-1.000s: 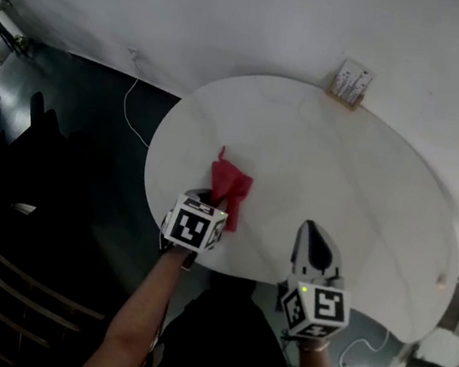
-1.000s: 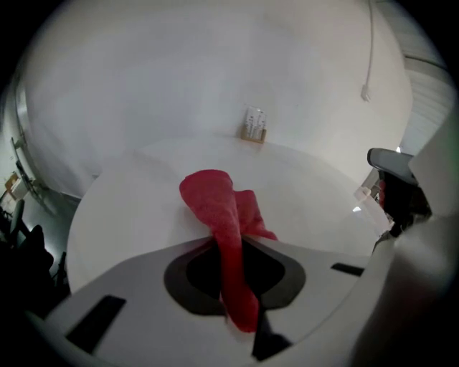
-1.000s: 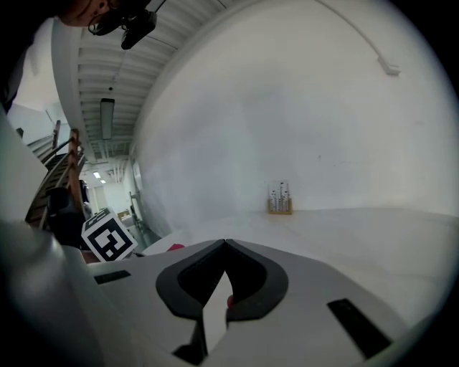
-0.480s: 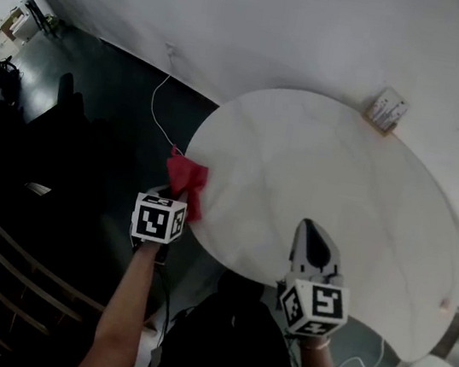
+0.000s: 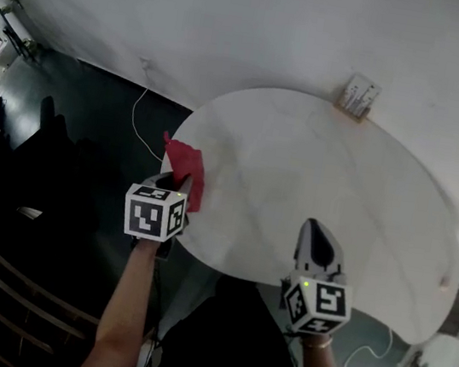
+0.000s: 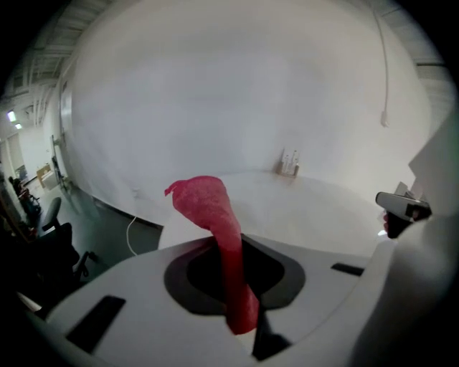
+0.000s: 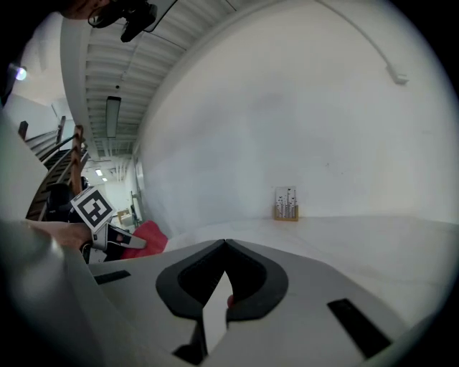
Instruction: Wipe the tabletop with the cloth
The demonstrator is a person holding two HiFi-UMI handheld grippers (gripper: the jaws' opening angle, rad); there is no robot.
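L tool (image 6: 237, 283) is clamped on the red cloth (image 6: 213, 215). Its jaws pinch one end, and the rest stands up and curls over ahead of the tips. R tool (image 7: 224, 276) has its jaws together w/ nothing in them. It hangs over the near edge of the tabletop (image 5: 334, 178) and takes no part.

In the head view the L tool sits at the tabletop's left rim. The cloth straddles that rim, partly over the dark floor (image 5: 90, 139). Can't tell if the cloth touches the surface; from the left gripper view it looks lifted, w/ the tabletop beyond it.

Change vs. earlier:
- 1 s ago the cloth lies well inside the rim, on the front-left part of the surface.
- 0.5 s ago it is out at the rim, mostly past it.
- Now it's at approx. the same spot, maybe a touch back inward, but the camera has shifted too, so that's uncertain.
- R tool hasn't moved in any of the three.

My read: one outward stroke over the front-left is done and has run off the edge, so this is the turn-around before a stroke back in. The centre, the right side and the far part by the small card holder (image 5: 357, 96) at the wall prob. remain to wipe. The cloth is bunched, so it likely needs pressing down flat to get decent contact.
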